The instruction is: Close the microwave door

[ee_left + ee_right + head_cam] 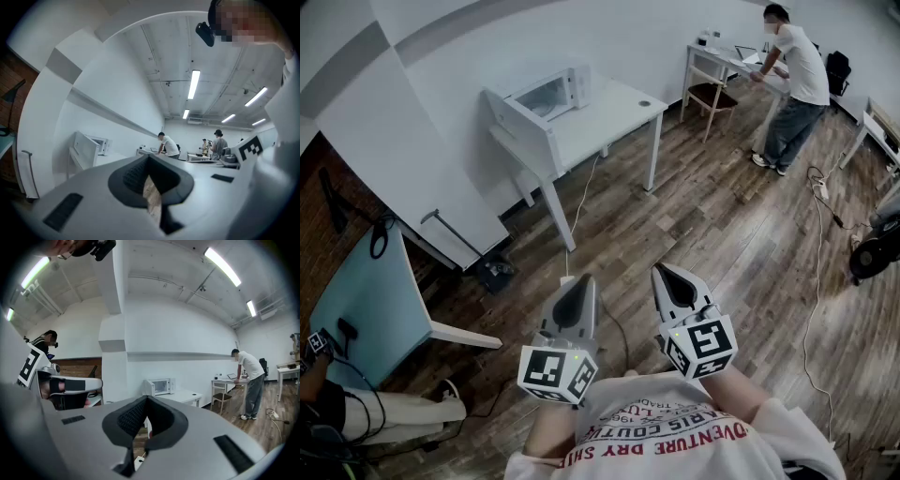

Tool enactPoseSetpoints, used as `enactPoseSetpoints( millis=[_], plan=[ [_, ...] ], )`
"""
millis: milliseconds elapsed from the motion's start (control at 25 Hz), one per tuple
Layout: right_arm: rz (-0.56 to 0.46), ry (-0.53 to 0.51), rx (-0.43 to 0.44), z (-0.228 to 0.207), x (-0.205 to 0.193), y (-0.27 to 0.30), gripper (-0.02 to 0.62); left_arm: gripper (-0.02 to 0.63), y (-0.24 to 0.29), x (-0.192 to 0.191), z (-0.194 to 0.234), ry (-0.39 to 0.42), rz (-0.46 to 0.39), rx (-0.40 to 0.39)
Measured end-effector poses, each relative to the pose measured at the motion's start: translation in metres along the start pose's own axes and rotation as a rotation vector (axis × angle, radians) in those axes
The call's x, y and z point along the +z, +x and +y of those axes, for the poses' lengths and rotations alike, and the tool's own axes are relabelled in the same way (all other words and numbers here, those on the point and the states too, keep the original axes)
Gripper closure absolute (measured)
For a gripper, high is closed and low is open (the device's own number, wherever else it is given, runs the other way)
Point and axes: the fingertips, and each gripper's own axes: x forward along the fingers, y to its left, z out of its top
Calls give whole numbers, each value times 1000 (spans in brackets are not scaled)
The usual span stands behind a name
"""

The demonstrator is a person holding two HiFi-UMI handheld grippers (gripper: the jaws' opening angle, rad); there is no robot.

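The white microwave stands on the far left end of a white table, several steps ahead of me. Its door hangs open toward the left. It also shows small and distant as the microwave in the left gripper view and the microwave in the right gripper view. My left gripper and right gripper are held side by side close to my chest, over the wooden floor. Both are shut with nothing between the jaws, far from the microwave.
A person leans over a desk at the back right, beside a wooden chair. A pale blue table stands at my left. A cable runs along the floor at the right.
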Motion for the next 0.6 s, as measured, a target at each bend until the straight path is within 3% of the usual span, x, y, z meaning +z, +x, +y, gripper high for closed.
enactPoseSetpoints(
  millis=[280,480,600],
  plan=[
    [10,-2,10,1,-2,4,583,603,-1,-7,5,12,23,35],
    [34,8,15,2,-12,10,583,603,2,-15,8,-25,31,14],
    [43,24,12,2,-15,14,583,603,4,-18,10,28,50,26]
  ],
)
